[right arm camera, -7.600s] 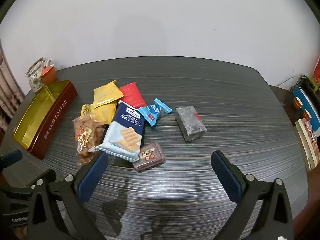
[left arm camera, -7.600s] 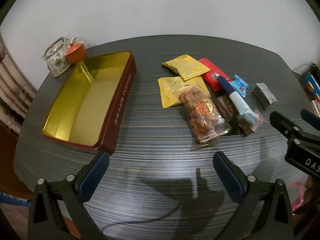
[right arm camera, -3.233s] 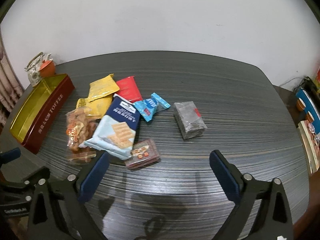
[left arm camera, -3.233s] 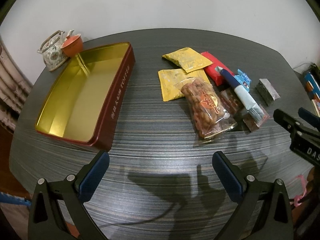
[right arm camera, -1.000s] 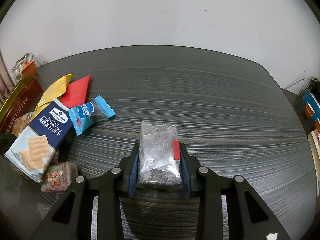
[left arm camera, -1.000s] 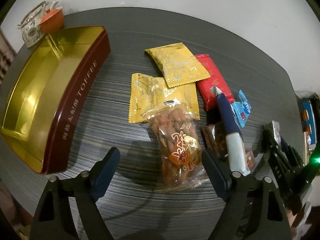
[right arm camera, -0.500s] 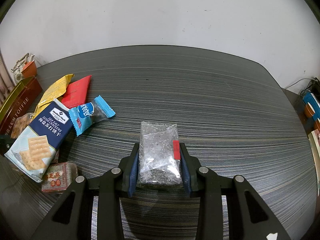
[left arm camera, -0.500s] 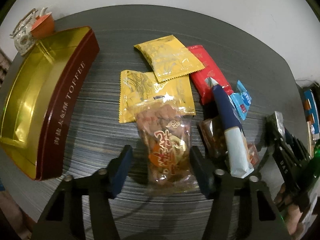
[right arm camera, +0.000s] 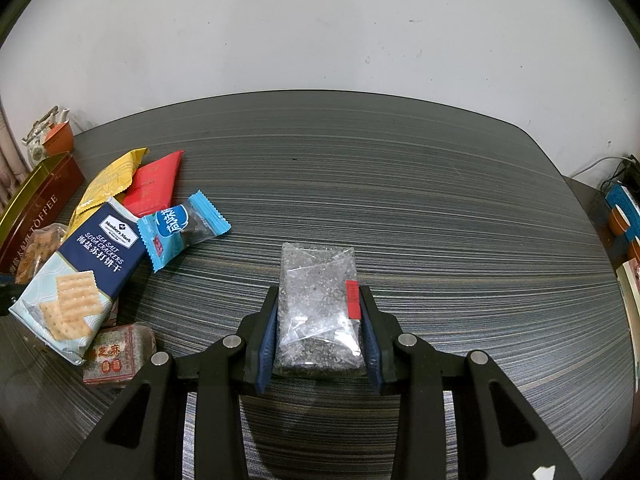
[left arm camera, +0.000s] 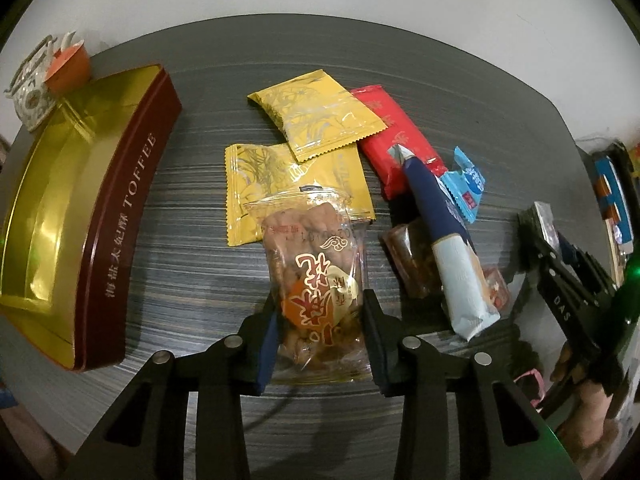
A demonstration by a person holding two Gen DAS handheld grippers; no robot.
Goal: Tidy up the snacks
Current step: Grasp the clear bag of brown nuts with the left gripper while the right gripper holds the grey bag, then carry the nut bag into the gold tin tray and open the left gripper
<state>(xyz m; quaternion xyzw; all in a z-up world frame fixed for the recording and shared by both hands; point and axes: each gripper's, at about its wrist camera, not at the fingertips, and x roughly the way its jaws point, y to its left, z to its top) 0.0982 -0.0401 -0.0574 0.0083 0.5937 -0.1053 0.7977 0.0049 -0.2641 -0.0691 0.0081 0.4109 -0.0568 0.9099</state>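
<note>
My left gripper [left arm camera: 318, 334] is shut on a clear bag of brown fried snacks [left arm camera: 316, 280] that lies on the dark table. My right gripper [right arm camera: 318, 338] is shut on a clear packet of grey sesame brittle [right arm camera: 318, 304], also on the table. The right gripper also shows in the left wrist view [left arm camera: 536, 228]. An open gold-lined toffee tin [left arm camera: 60, 208] stands at the left. Two yellow packets [left arm camera: 316, 114] [left arm camera: 256, 184], a red packet [left arm camera: 396, 136], a blue cracker pack [right arm camera: 84, 272], a light blue candy [right arm camera: 180, 232] and a small brown cake [right arm camera: 118, 354] lie between the grippers.
A teapot and an orange cup [left arm camera: 68, 66] stand behind the tin at the table's far left corner. The table's right edge [right arm camera: 580, 200] borders shelves with books. The far half of the table [right arm camera: 360, 152] is bare wood.
My left gripper moved in over the fried snack bag and closed its fingers on it. My right gripper stays shut on the grey packet without moving.
</note>
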